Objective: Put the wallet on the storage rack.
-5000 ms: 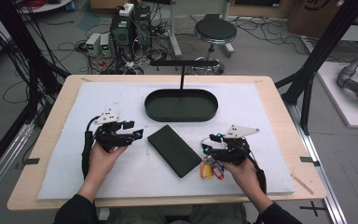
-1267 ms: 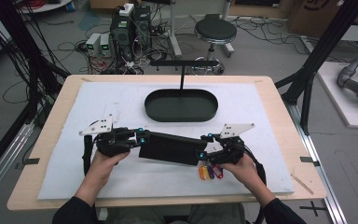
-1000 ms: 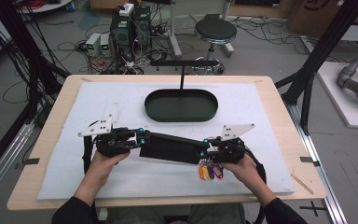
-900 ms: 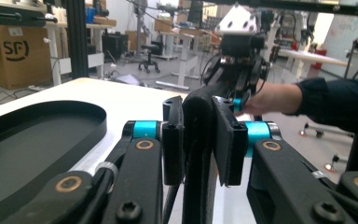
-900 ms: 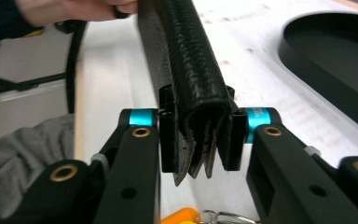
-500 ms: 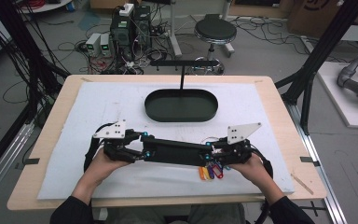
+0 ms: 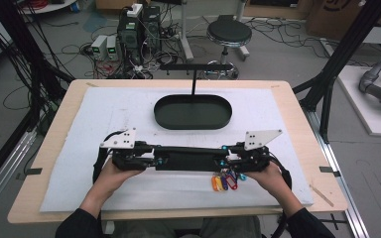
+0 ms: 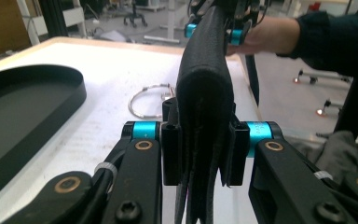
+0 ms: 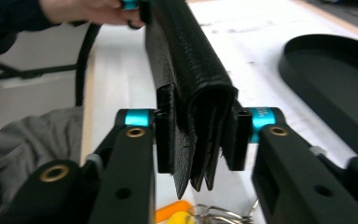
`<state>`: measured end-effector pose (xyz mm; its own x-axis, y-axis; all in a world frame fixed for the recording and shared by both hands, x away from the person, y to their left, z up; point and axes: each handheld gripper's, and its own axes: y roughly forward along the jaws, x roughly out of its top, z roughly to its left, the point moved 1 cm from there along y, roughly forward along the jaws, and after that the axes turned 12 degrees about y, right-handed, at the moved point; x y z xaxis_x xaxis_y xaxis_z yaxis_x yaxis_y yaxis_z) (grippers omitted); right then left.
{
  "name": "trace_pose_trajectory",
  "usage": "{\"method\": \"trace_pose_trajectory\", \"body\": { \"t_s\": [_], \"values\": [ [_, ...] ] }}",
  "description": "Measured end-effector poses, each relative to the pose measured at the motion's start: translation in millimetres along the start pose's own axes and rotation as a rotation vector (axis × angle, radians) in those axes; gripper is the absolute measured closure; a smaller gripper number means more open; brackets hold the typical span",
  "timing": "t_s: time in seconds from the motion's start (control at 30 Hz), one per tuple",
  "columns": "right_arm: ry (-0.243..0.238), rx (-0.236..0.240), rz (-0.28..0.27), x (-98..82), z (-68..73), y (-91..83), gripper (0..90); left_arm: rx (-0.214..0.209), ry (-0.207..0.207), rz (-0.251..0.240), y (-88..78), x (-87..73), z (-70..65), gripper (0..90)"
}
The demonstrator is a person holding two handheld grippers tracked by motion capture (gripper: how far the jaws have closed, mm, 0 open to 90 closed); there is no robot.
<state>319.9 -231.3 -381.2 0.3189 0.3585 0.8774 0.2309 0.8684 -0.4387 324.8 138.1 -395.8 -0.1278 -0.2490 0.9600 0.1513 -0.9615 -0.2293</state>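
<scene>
Over the counter (image 7: 297, 106), both hand-held grippers pinch a long black textured leather wallet (image 7: 188, 159) on edge. Left hand-held gripper (image 7: 155, 161) clamps one end, right hand-held gripper (image 7: 225, 159) the other.

We get even, bright overhead light in the high view, with soft shadows under the black oval tray (image 7: 192, 112) on the white foam mat (image 7: 104, 109); the frame is slightly soft and low in detail. In both gripper views the near black textured leather wallet (image 8: 204, 116) is fairly sharp, the background blurs, and the white surface glares, nearly blown out.
</scene>
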Motion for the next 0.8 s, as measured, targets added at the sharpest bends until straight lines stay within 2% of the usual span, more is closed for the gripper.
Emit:
{"method": "trace_pose_trajectory", "body": {
  "t_s": [0.13,0.2,0.23,0.27,0.3,0.37,0.4,0.43,0.5,0.53,0.6,0.7,0.77,0.8],
  "values": [
    [0.034,-0.039,-0.051,0.8,-4.2,-9.6,57.0,0.040,0.006,-0.001,1.5,1.5,2.3,74.3],
    [0.045,-0.073,-0.073,0.4,-6.0,-14.6,54.0,0.065,0.004,0.000,1.4,2.3,4.1,74.4],
    [0.058,-0.127,-0.093,-0.5,-9.4,-21.2,48.6,0.091,0.004,-0.006,0.7,3.1,6.4,74.4],
    [0.058,-0.127,-0.093,-0.5,-9.4,-21.2,48.6,0.091,0.004,-0.006,0.7,3.1,6.4,74.4],
    [0.079,-0.176,-0.115,-1.7,-12.8,-27.4,46.1,0.108,0.002,-0.012,0.4,3.9,8.0,74.5],
    [0.093,-0.237,-0.140,-3.3,-16.2,-33.1,42.8,0.126,0.005,-0.012,0.0,5.5,10.6,74.5],
    [0.093,-0.237,-0.140,-3.3,-16.2,-33.1,42.8,0.140,0.005,-0.012,0.3,6.6,11.7,74.5],
    [0.120,-0.297,-0.170,-7.5,-20.6,-40.3,42.9,0.150,0.009,-0.013,0.8,8.0,13.2,74.5],
    [0.131,-0.315,-0.173,-9.1,-22.4,-42.3,43.0,0.163,0.009,-0.012,1.9,10.1,15.4,74.4],
    [0.150,-0.353,-0.183,-13.9,-27.8,-47.9,43.0,0.173,0.009,-0.011,2.6,11.4,16.4,74.4],
    [0.163,-0.365,-0.183,-15.3,-28.6,-49.9,42.3,0.193,0.014,-0.010,4.6,13.4,18.4,74.5],
    [0.187,-0.438,-0.201,-20.0,-34.2,-59.9,40.8,0.213,0.013,0.001,7.8,16.8,21.6,74.5],
    [0.201,-0.470,-0.204,-22.6,-36.8,-63.6,39.9,0.237,0.021,0.010,12.6,20.3,25.8,74.4],
    [0.201,-0.470,-0.204,-22.6,-36.8,-63.6,39.9,0.237,0.021,0.010,12.6,20.3,25.8,74.4]
  ]
}}
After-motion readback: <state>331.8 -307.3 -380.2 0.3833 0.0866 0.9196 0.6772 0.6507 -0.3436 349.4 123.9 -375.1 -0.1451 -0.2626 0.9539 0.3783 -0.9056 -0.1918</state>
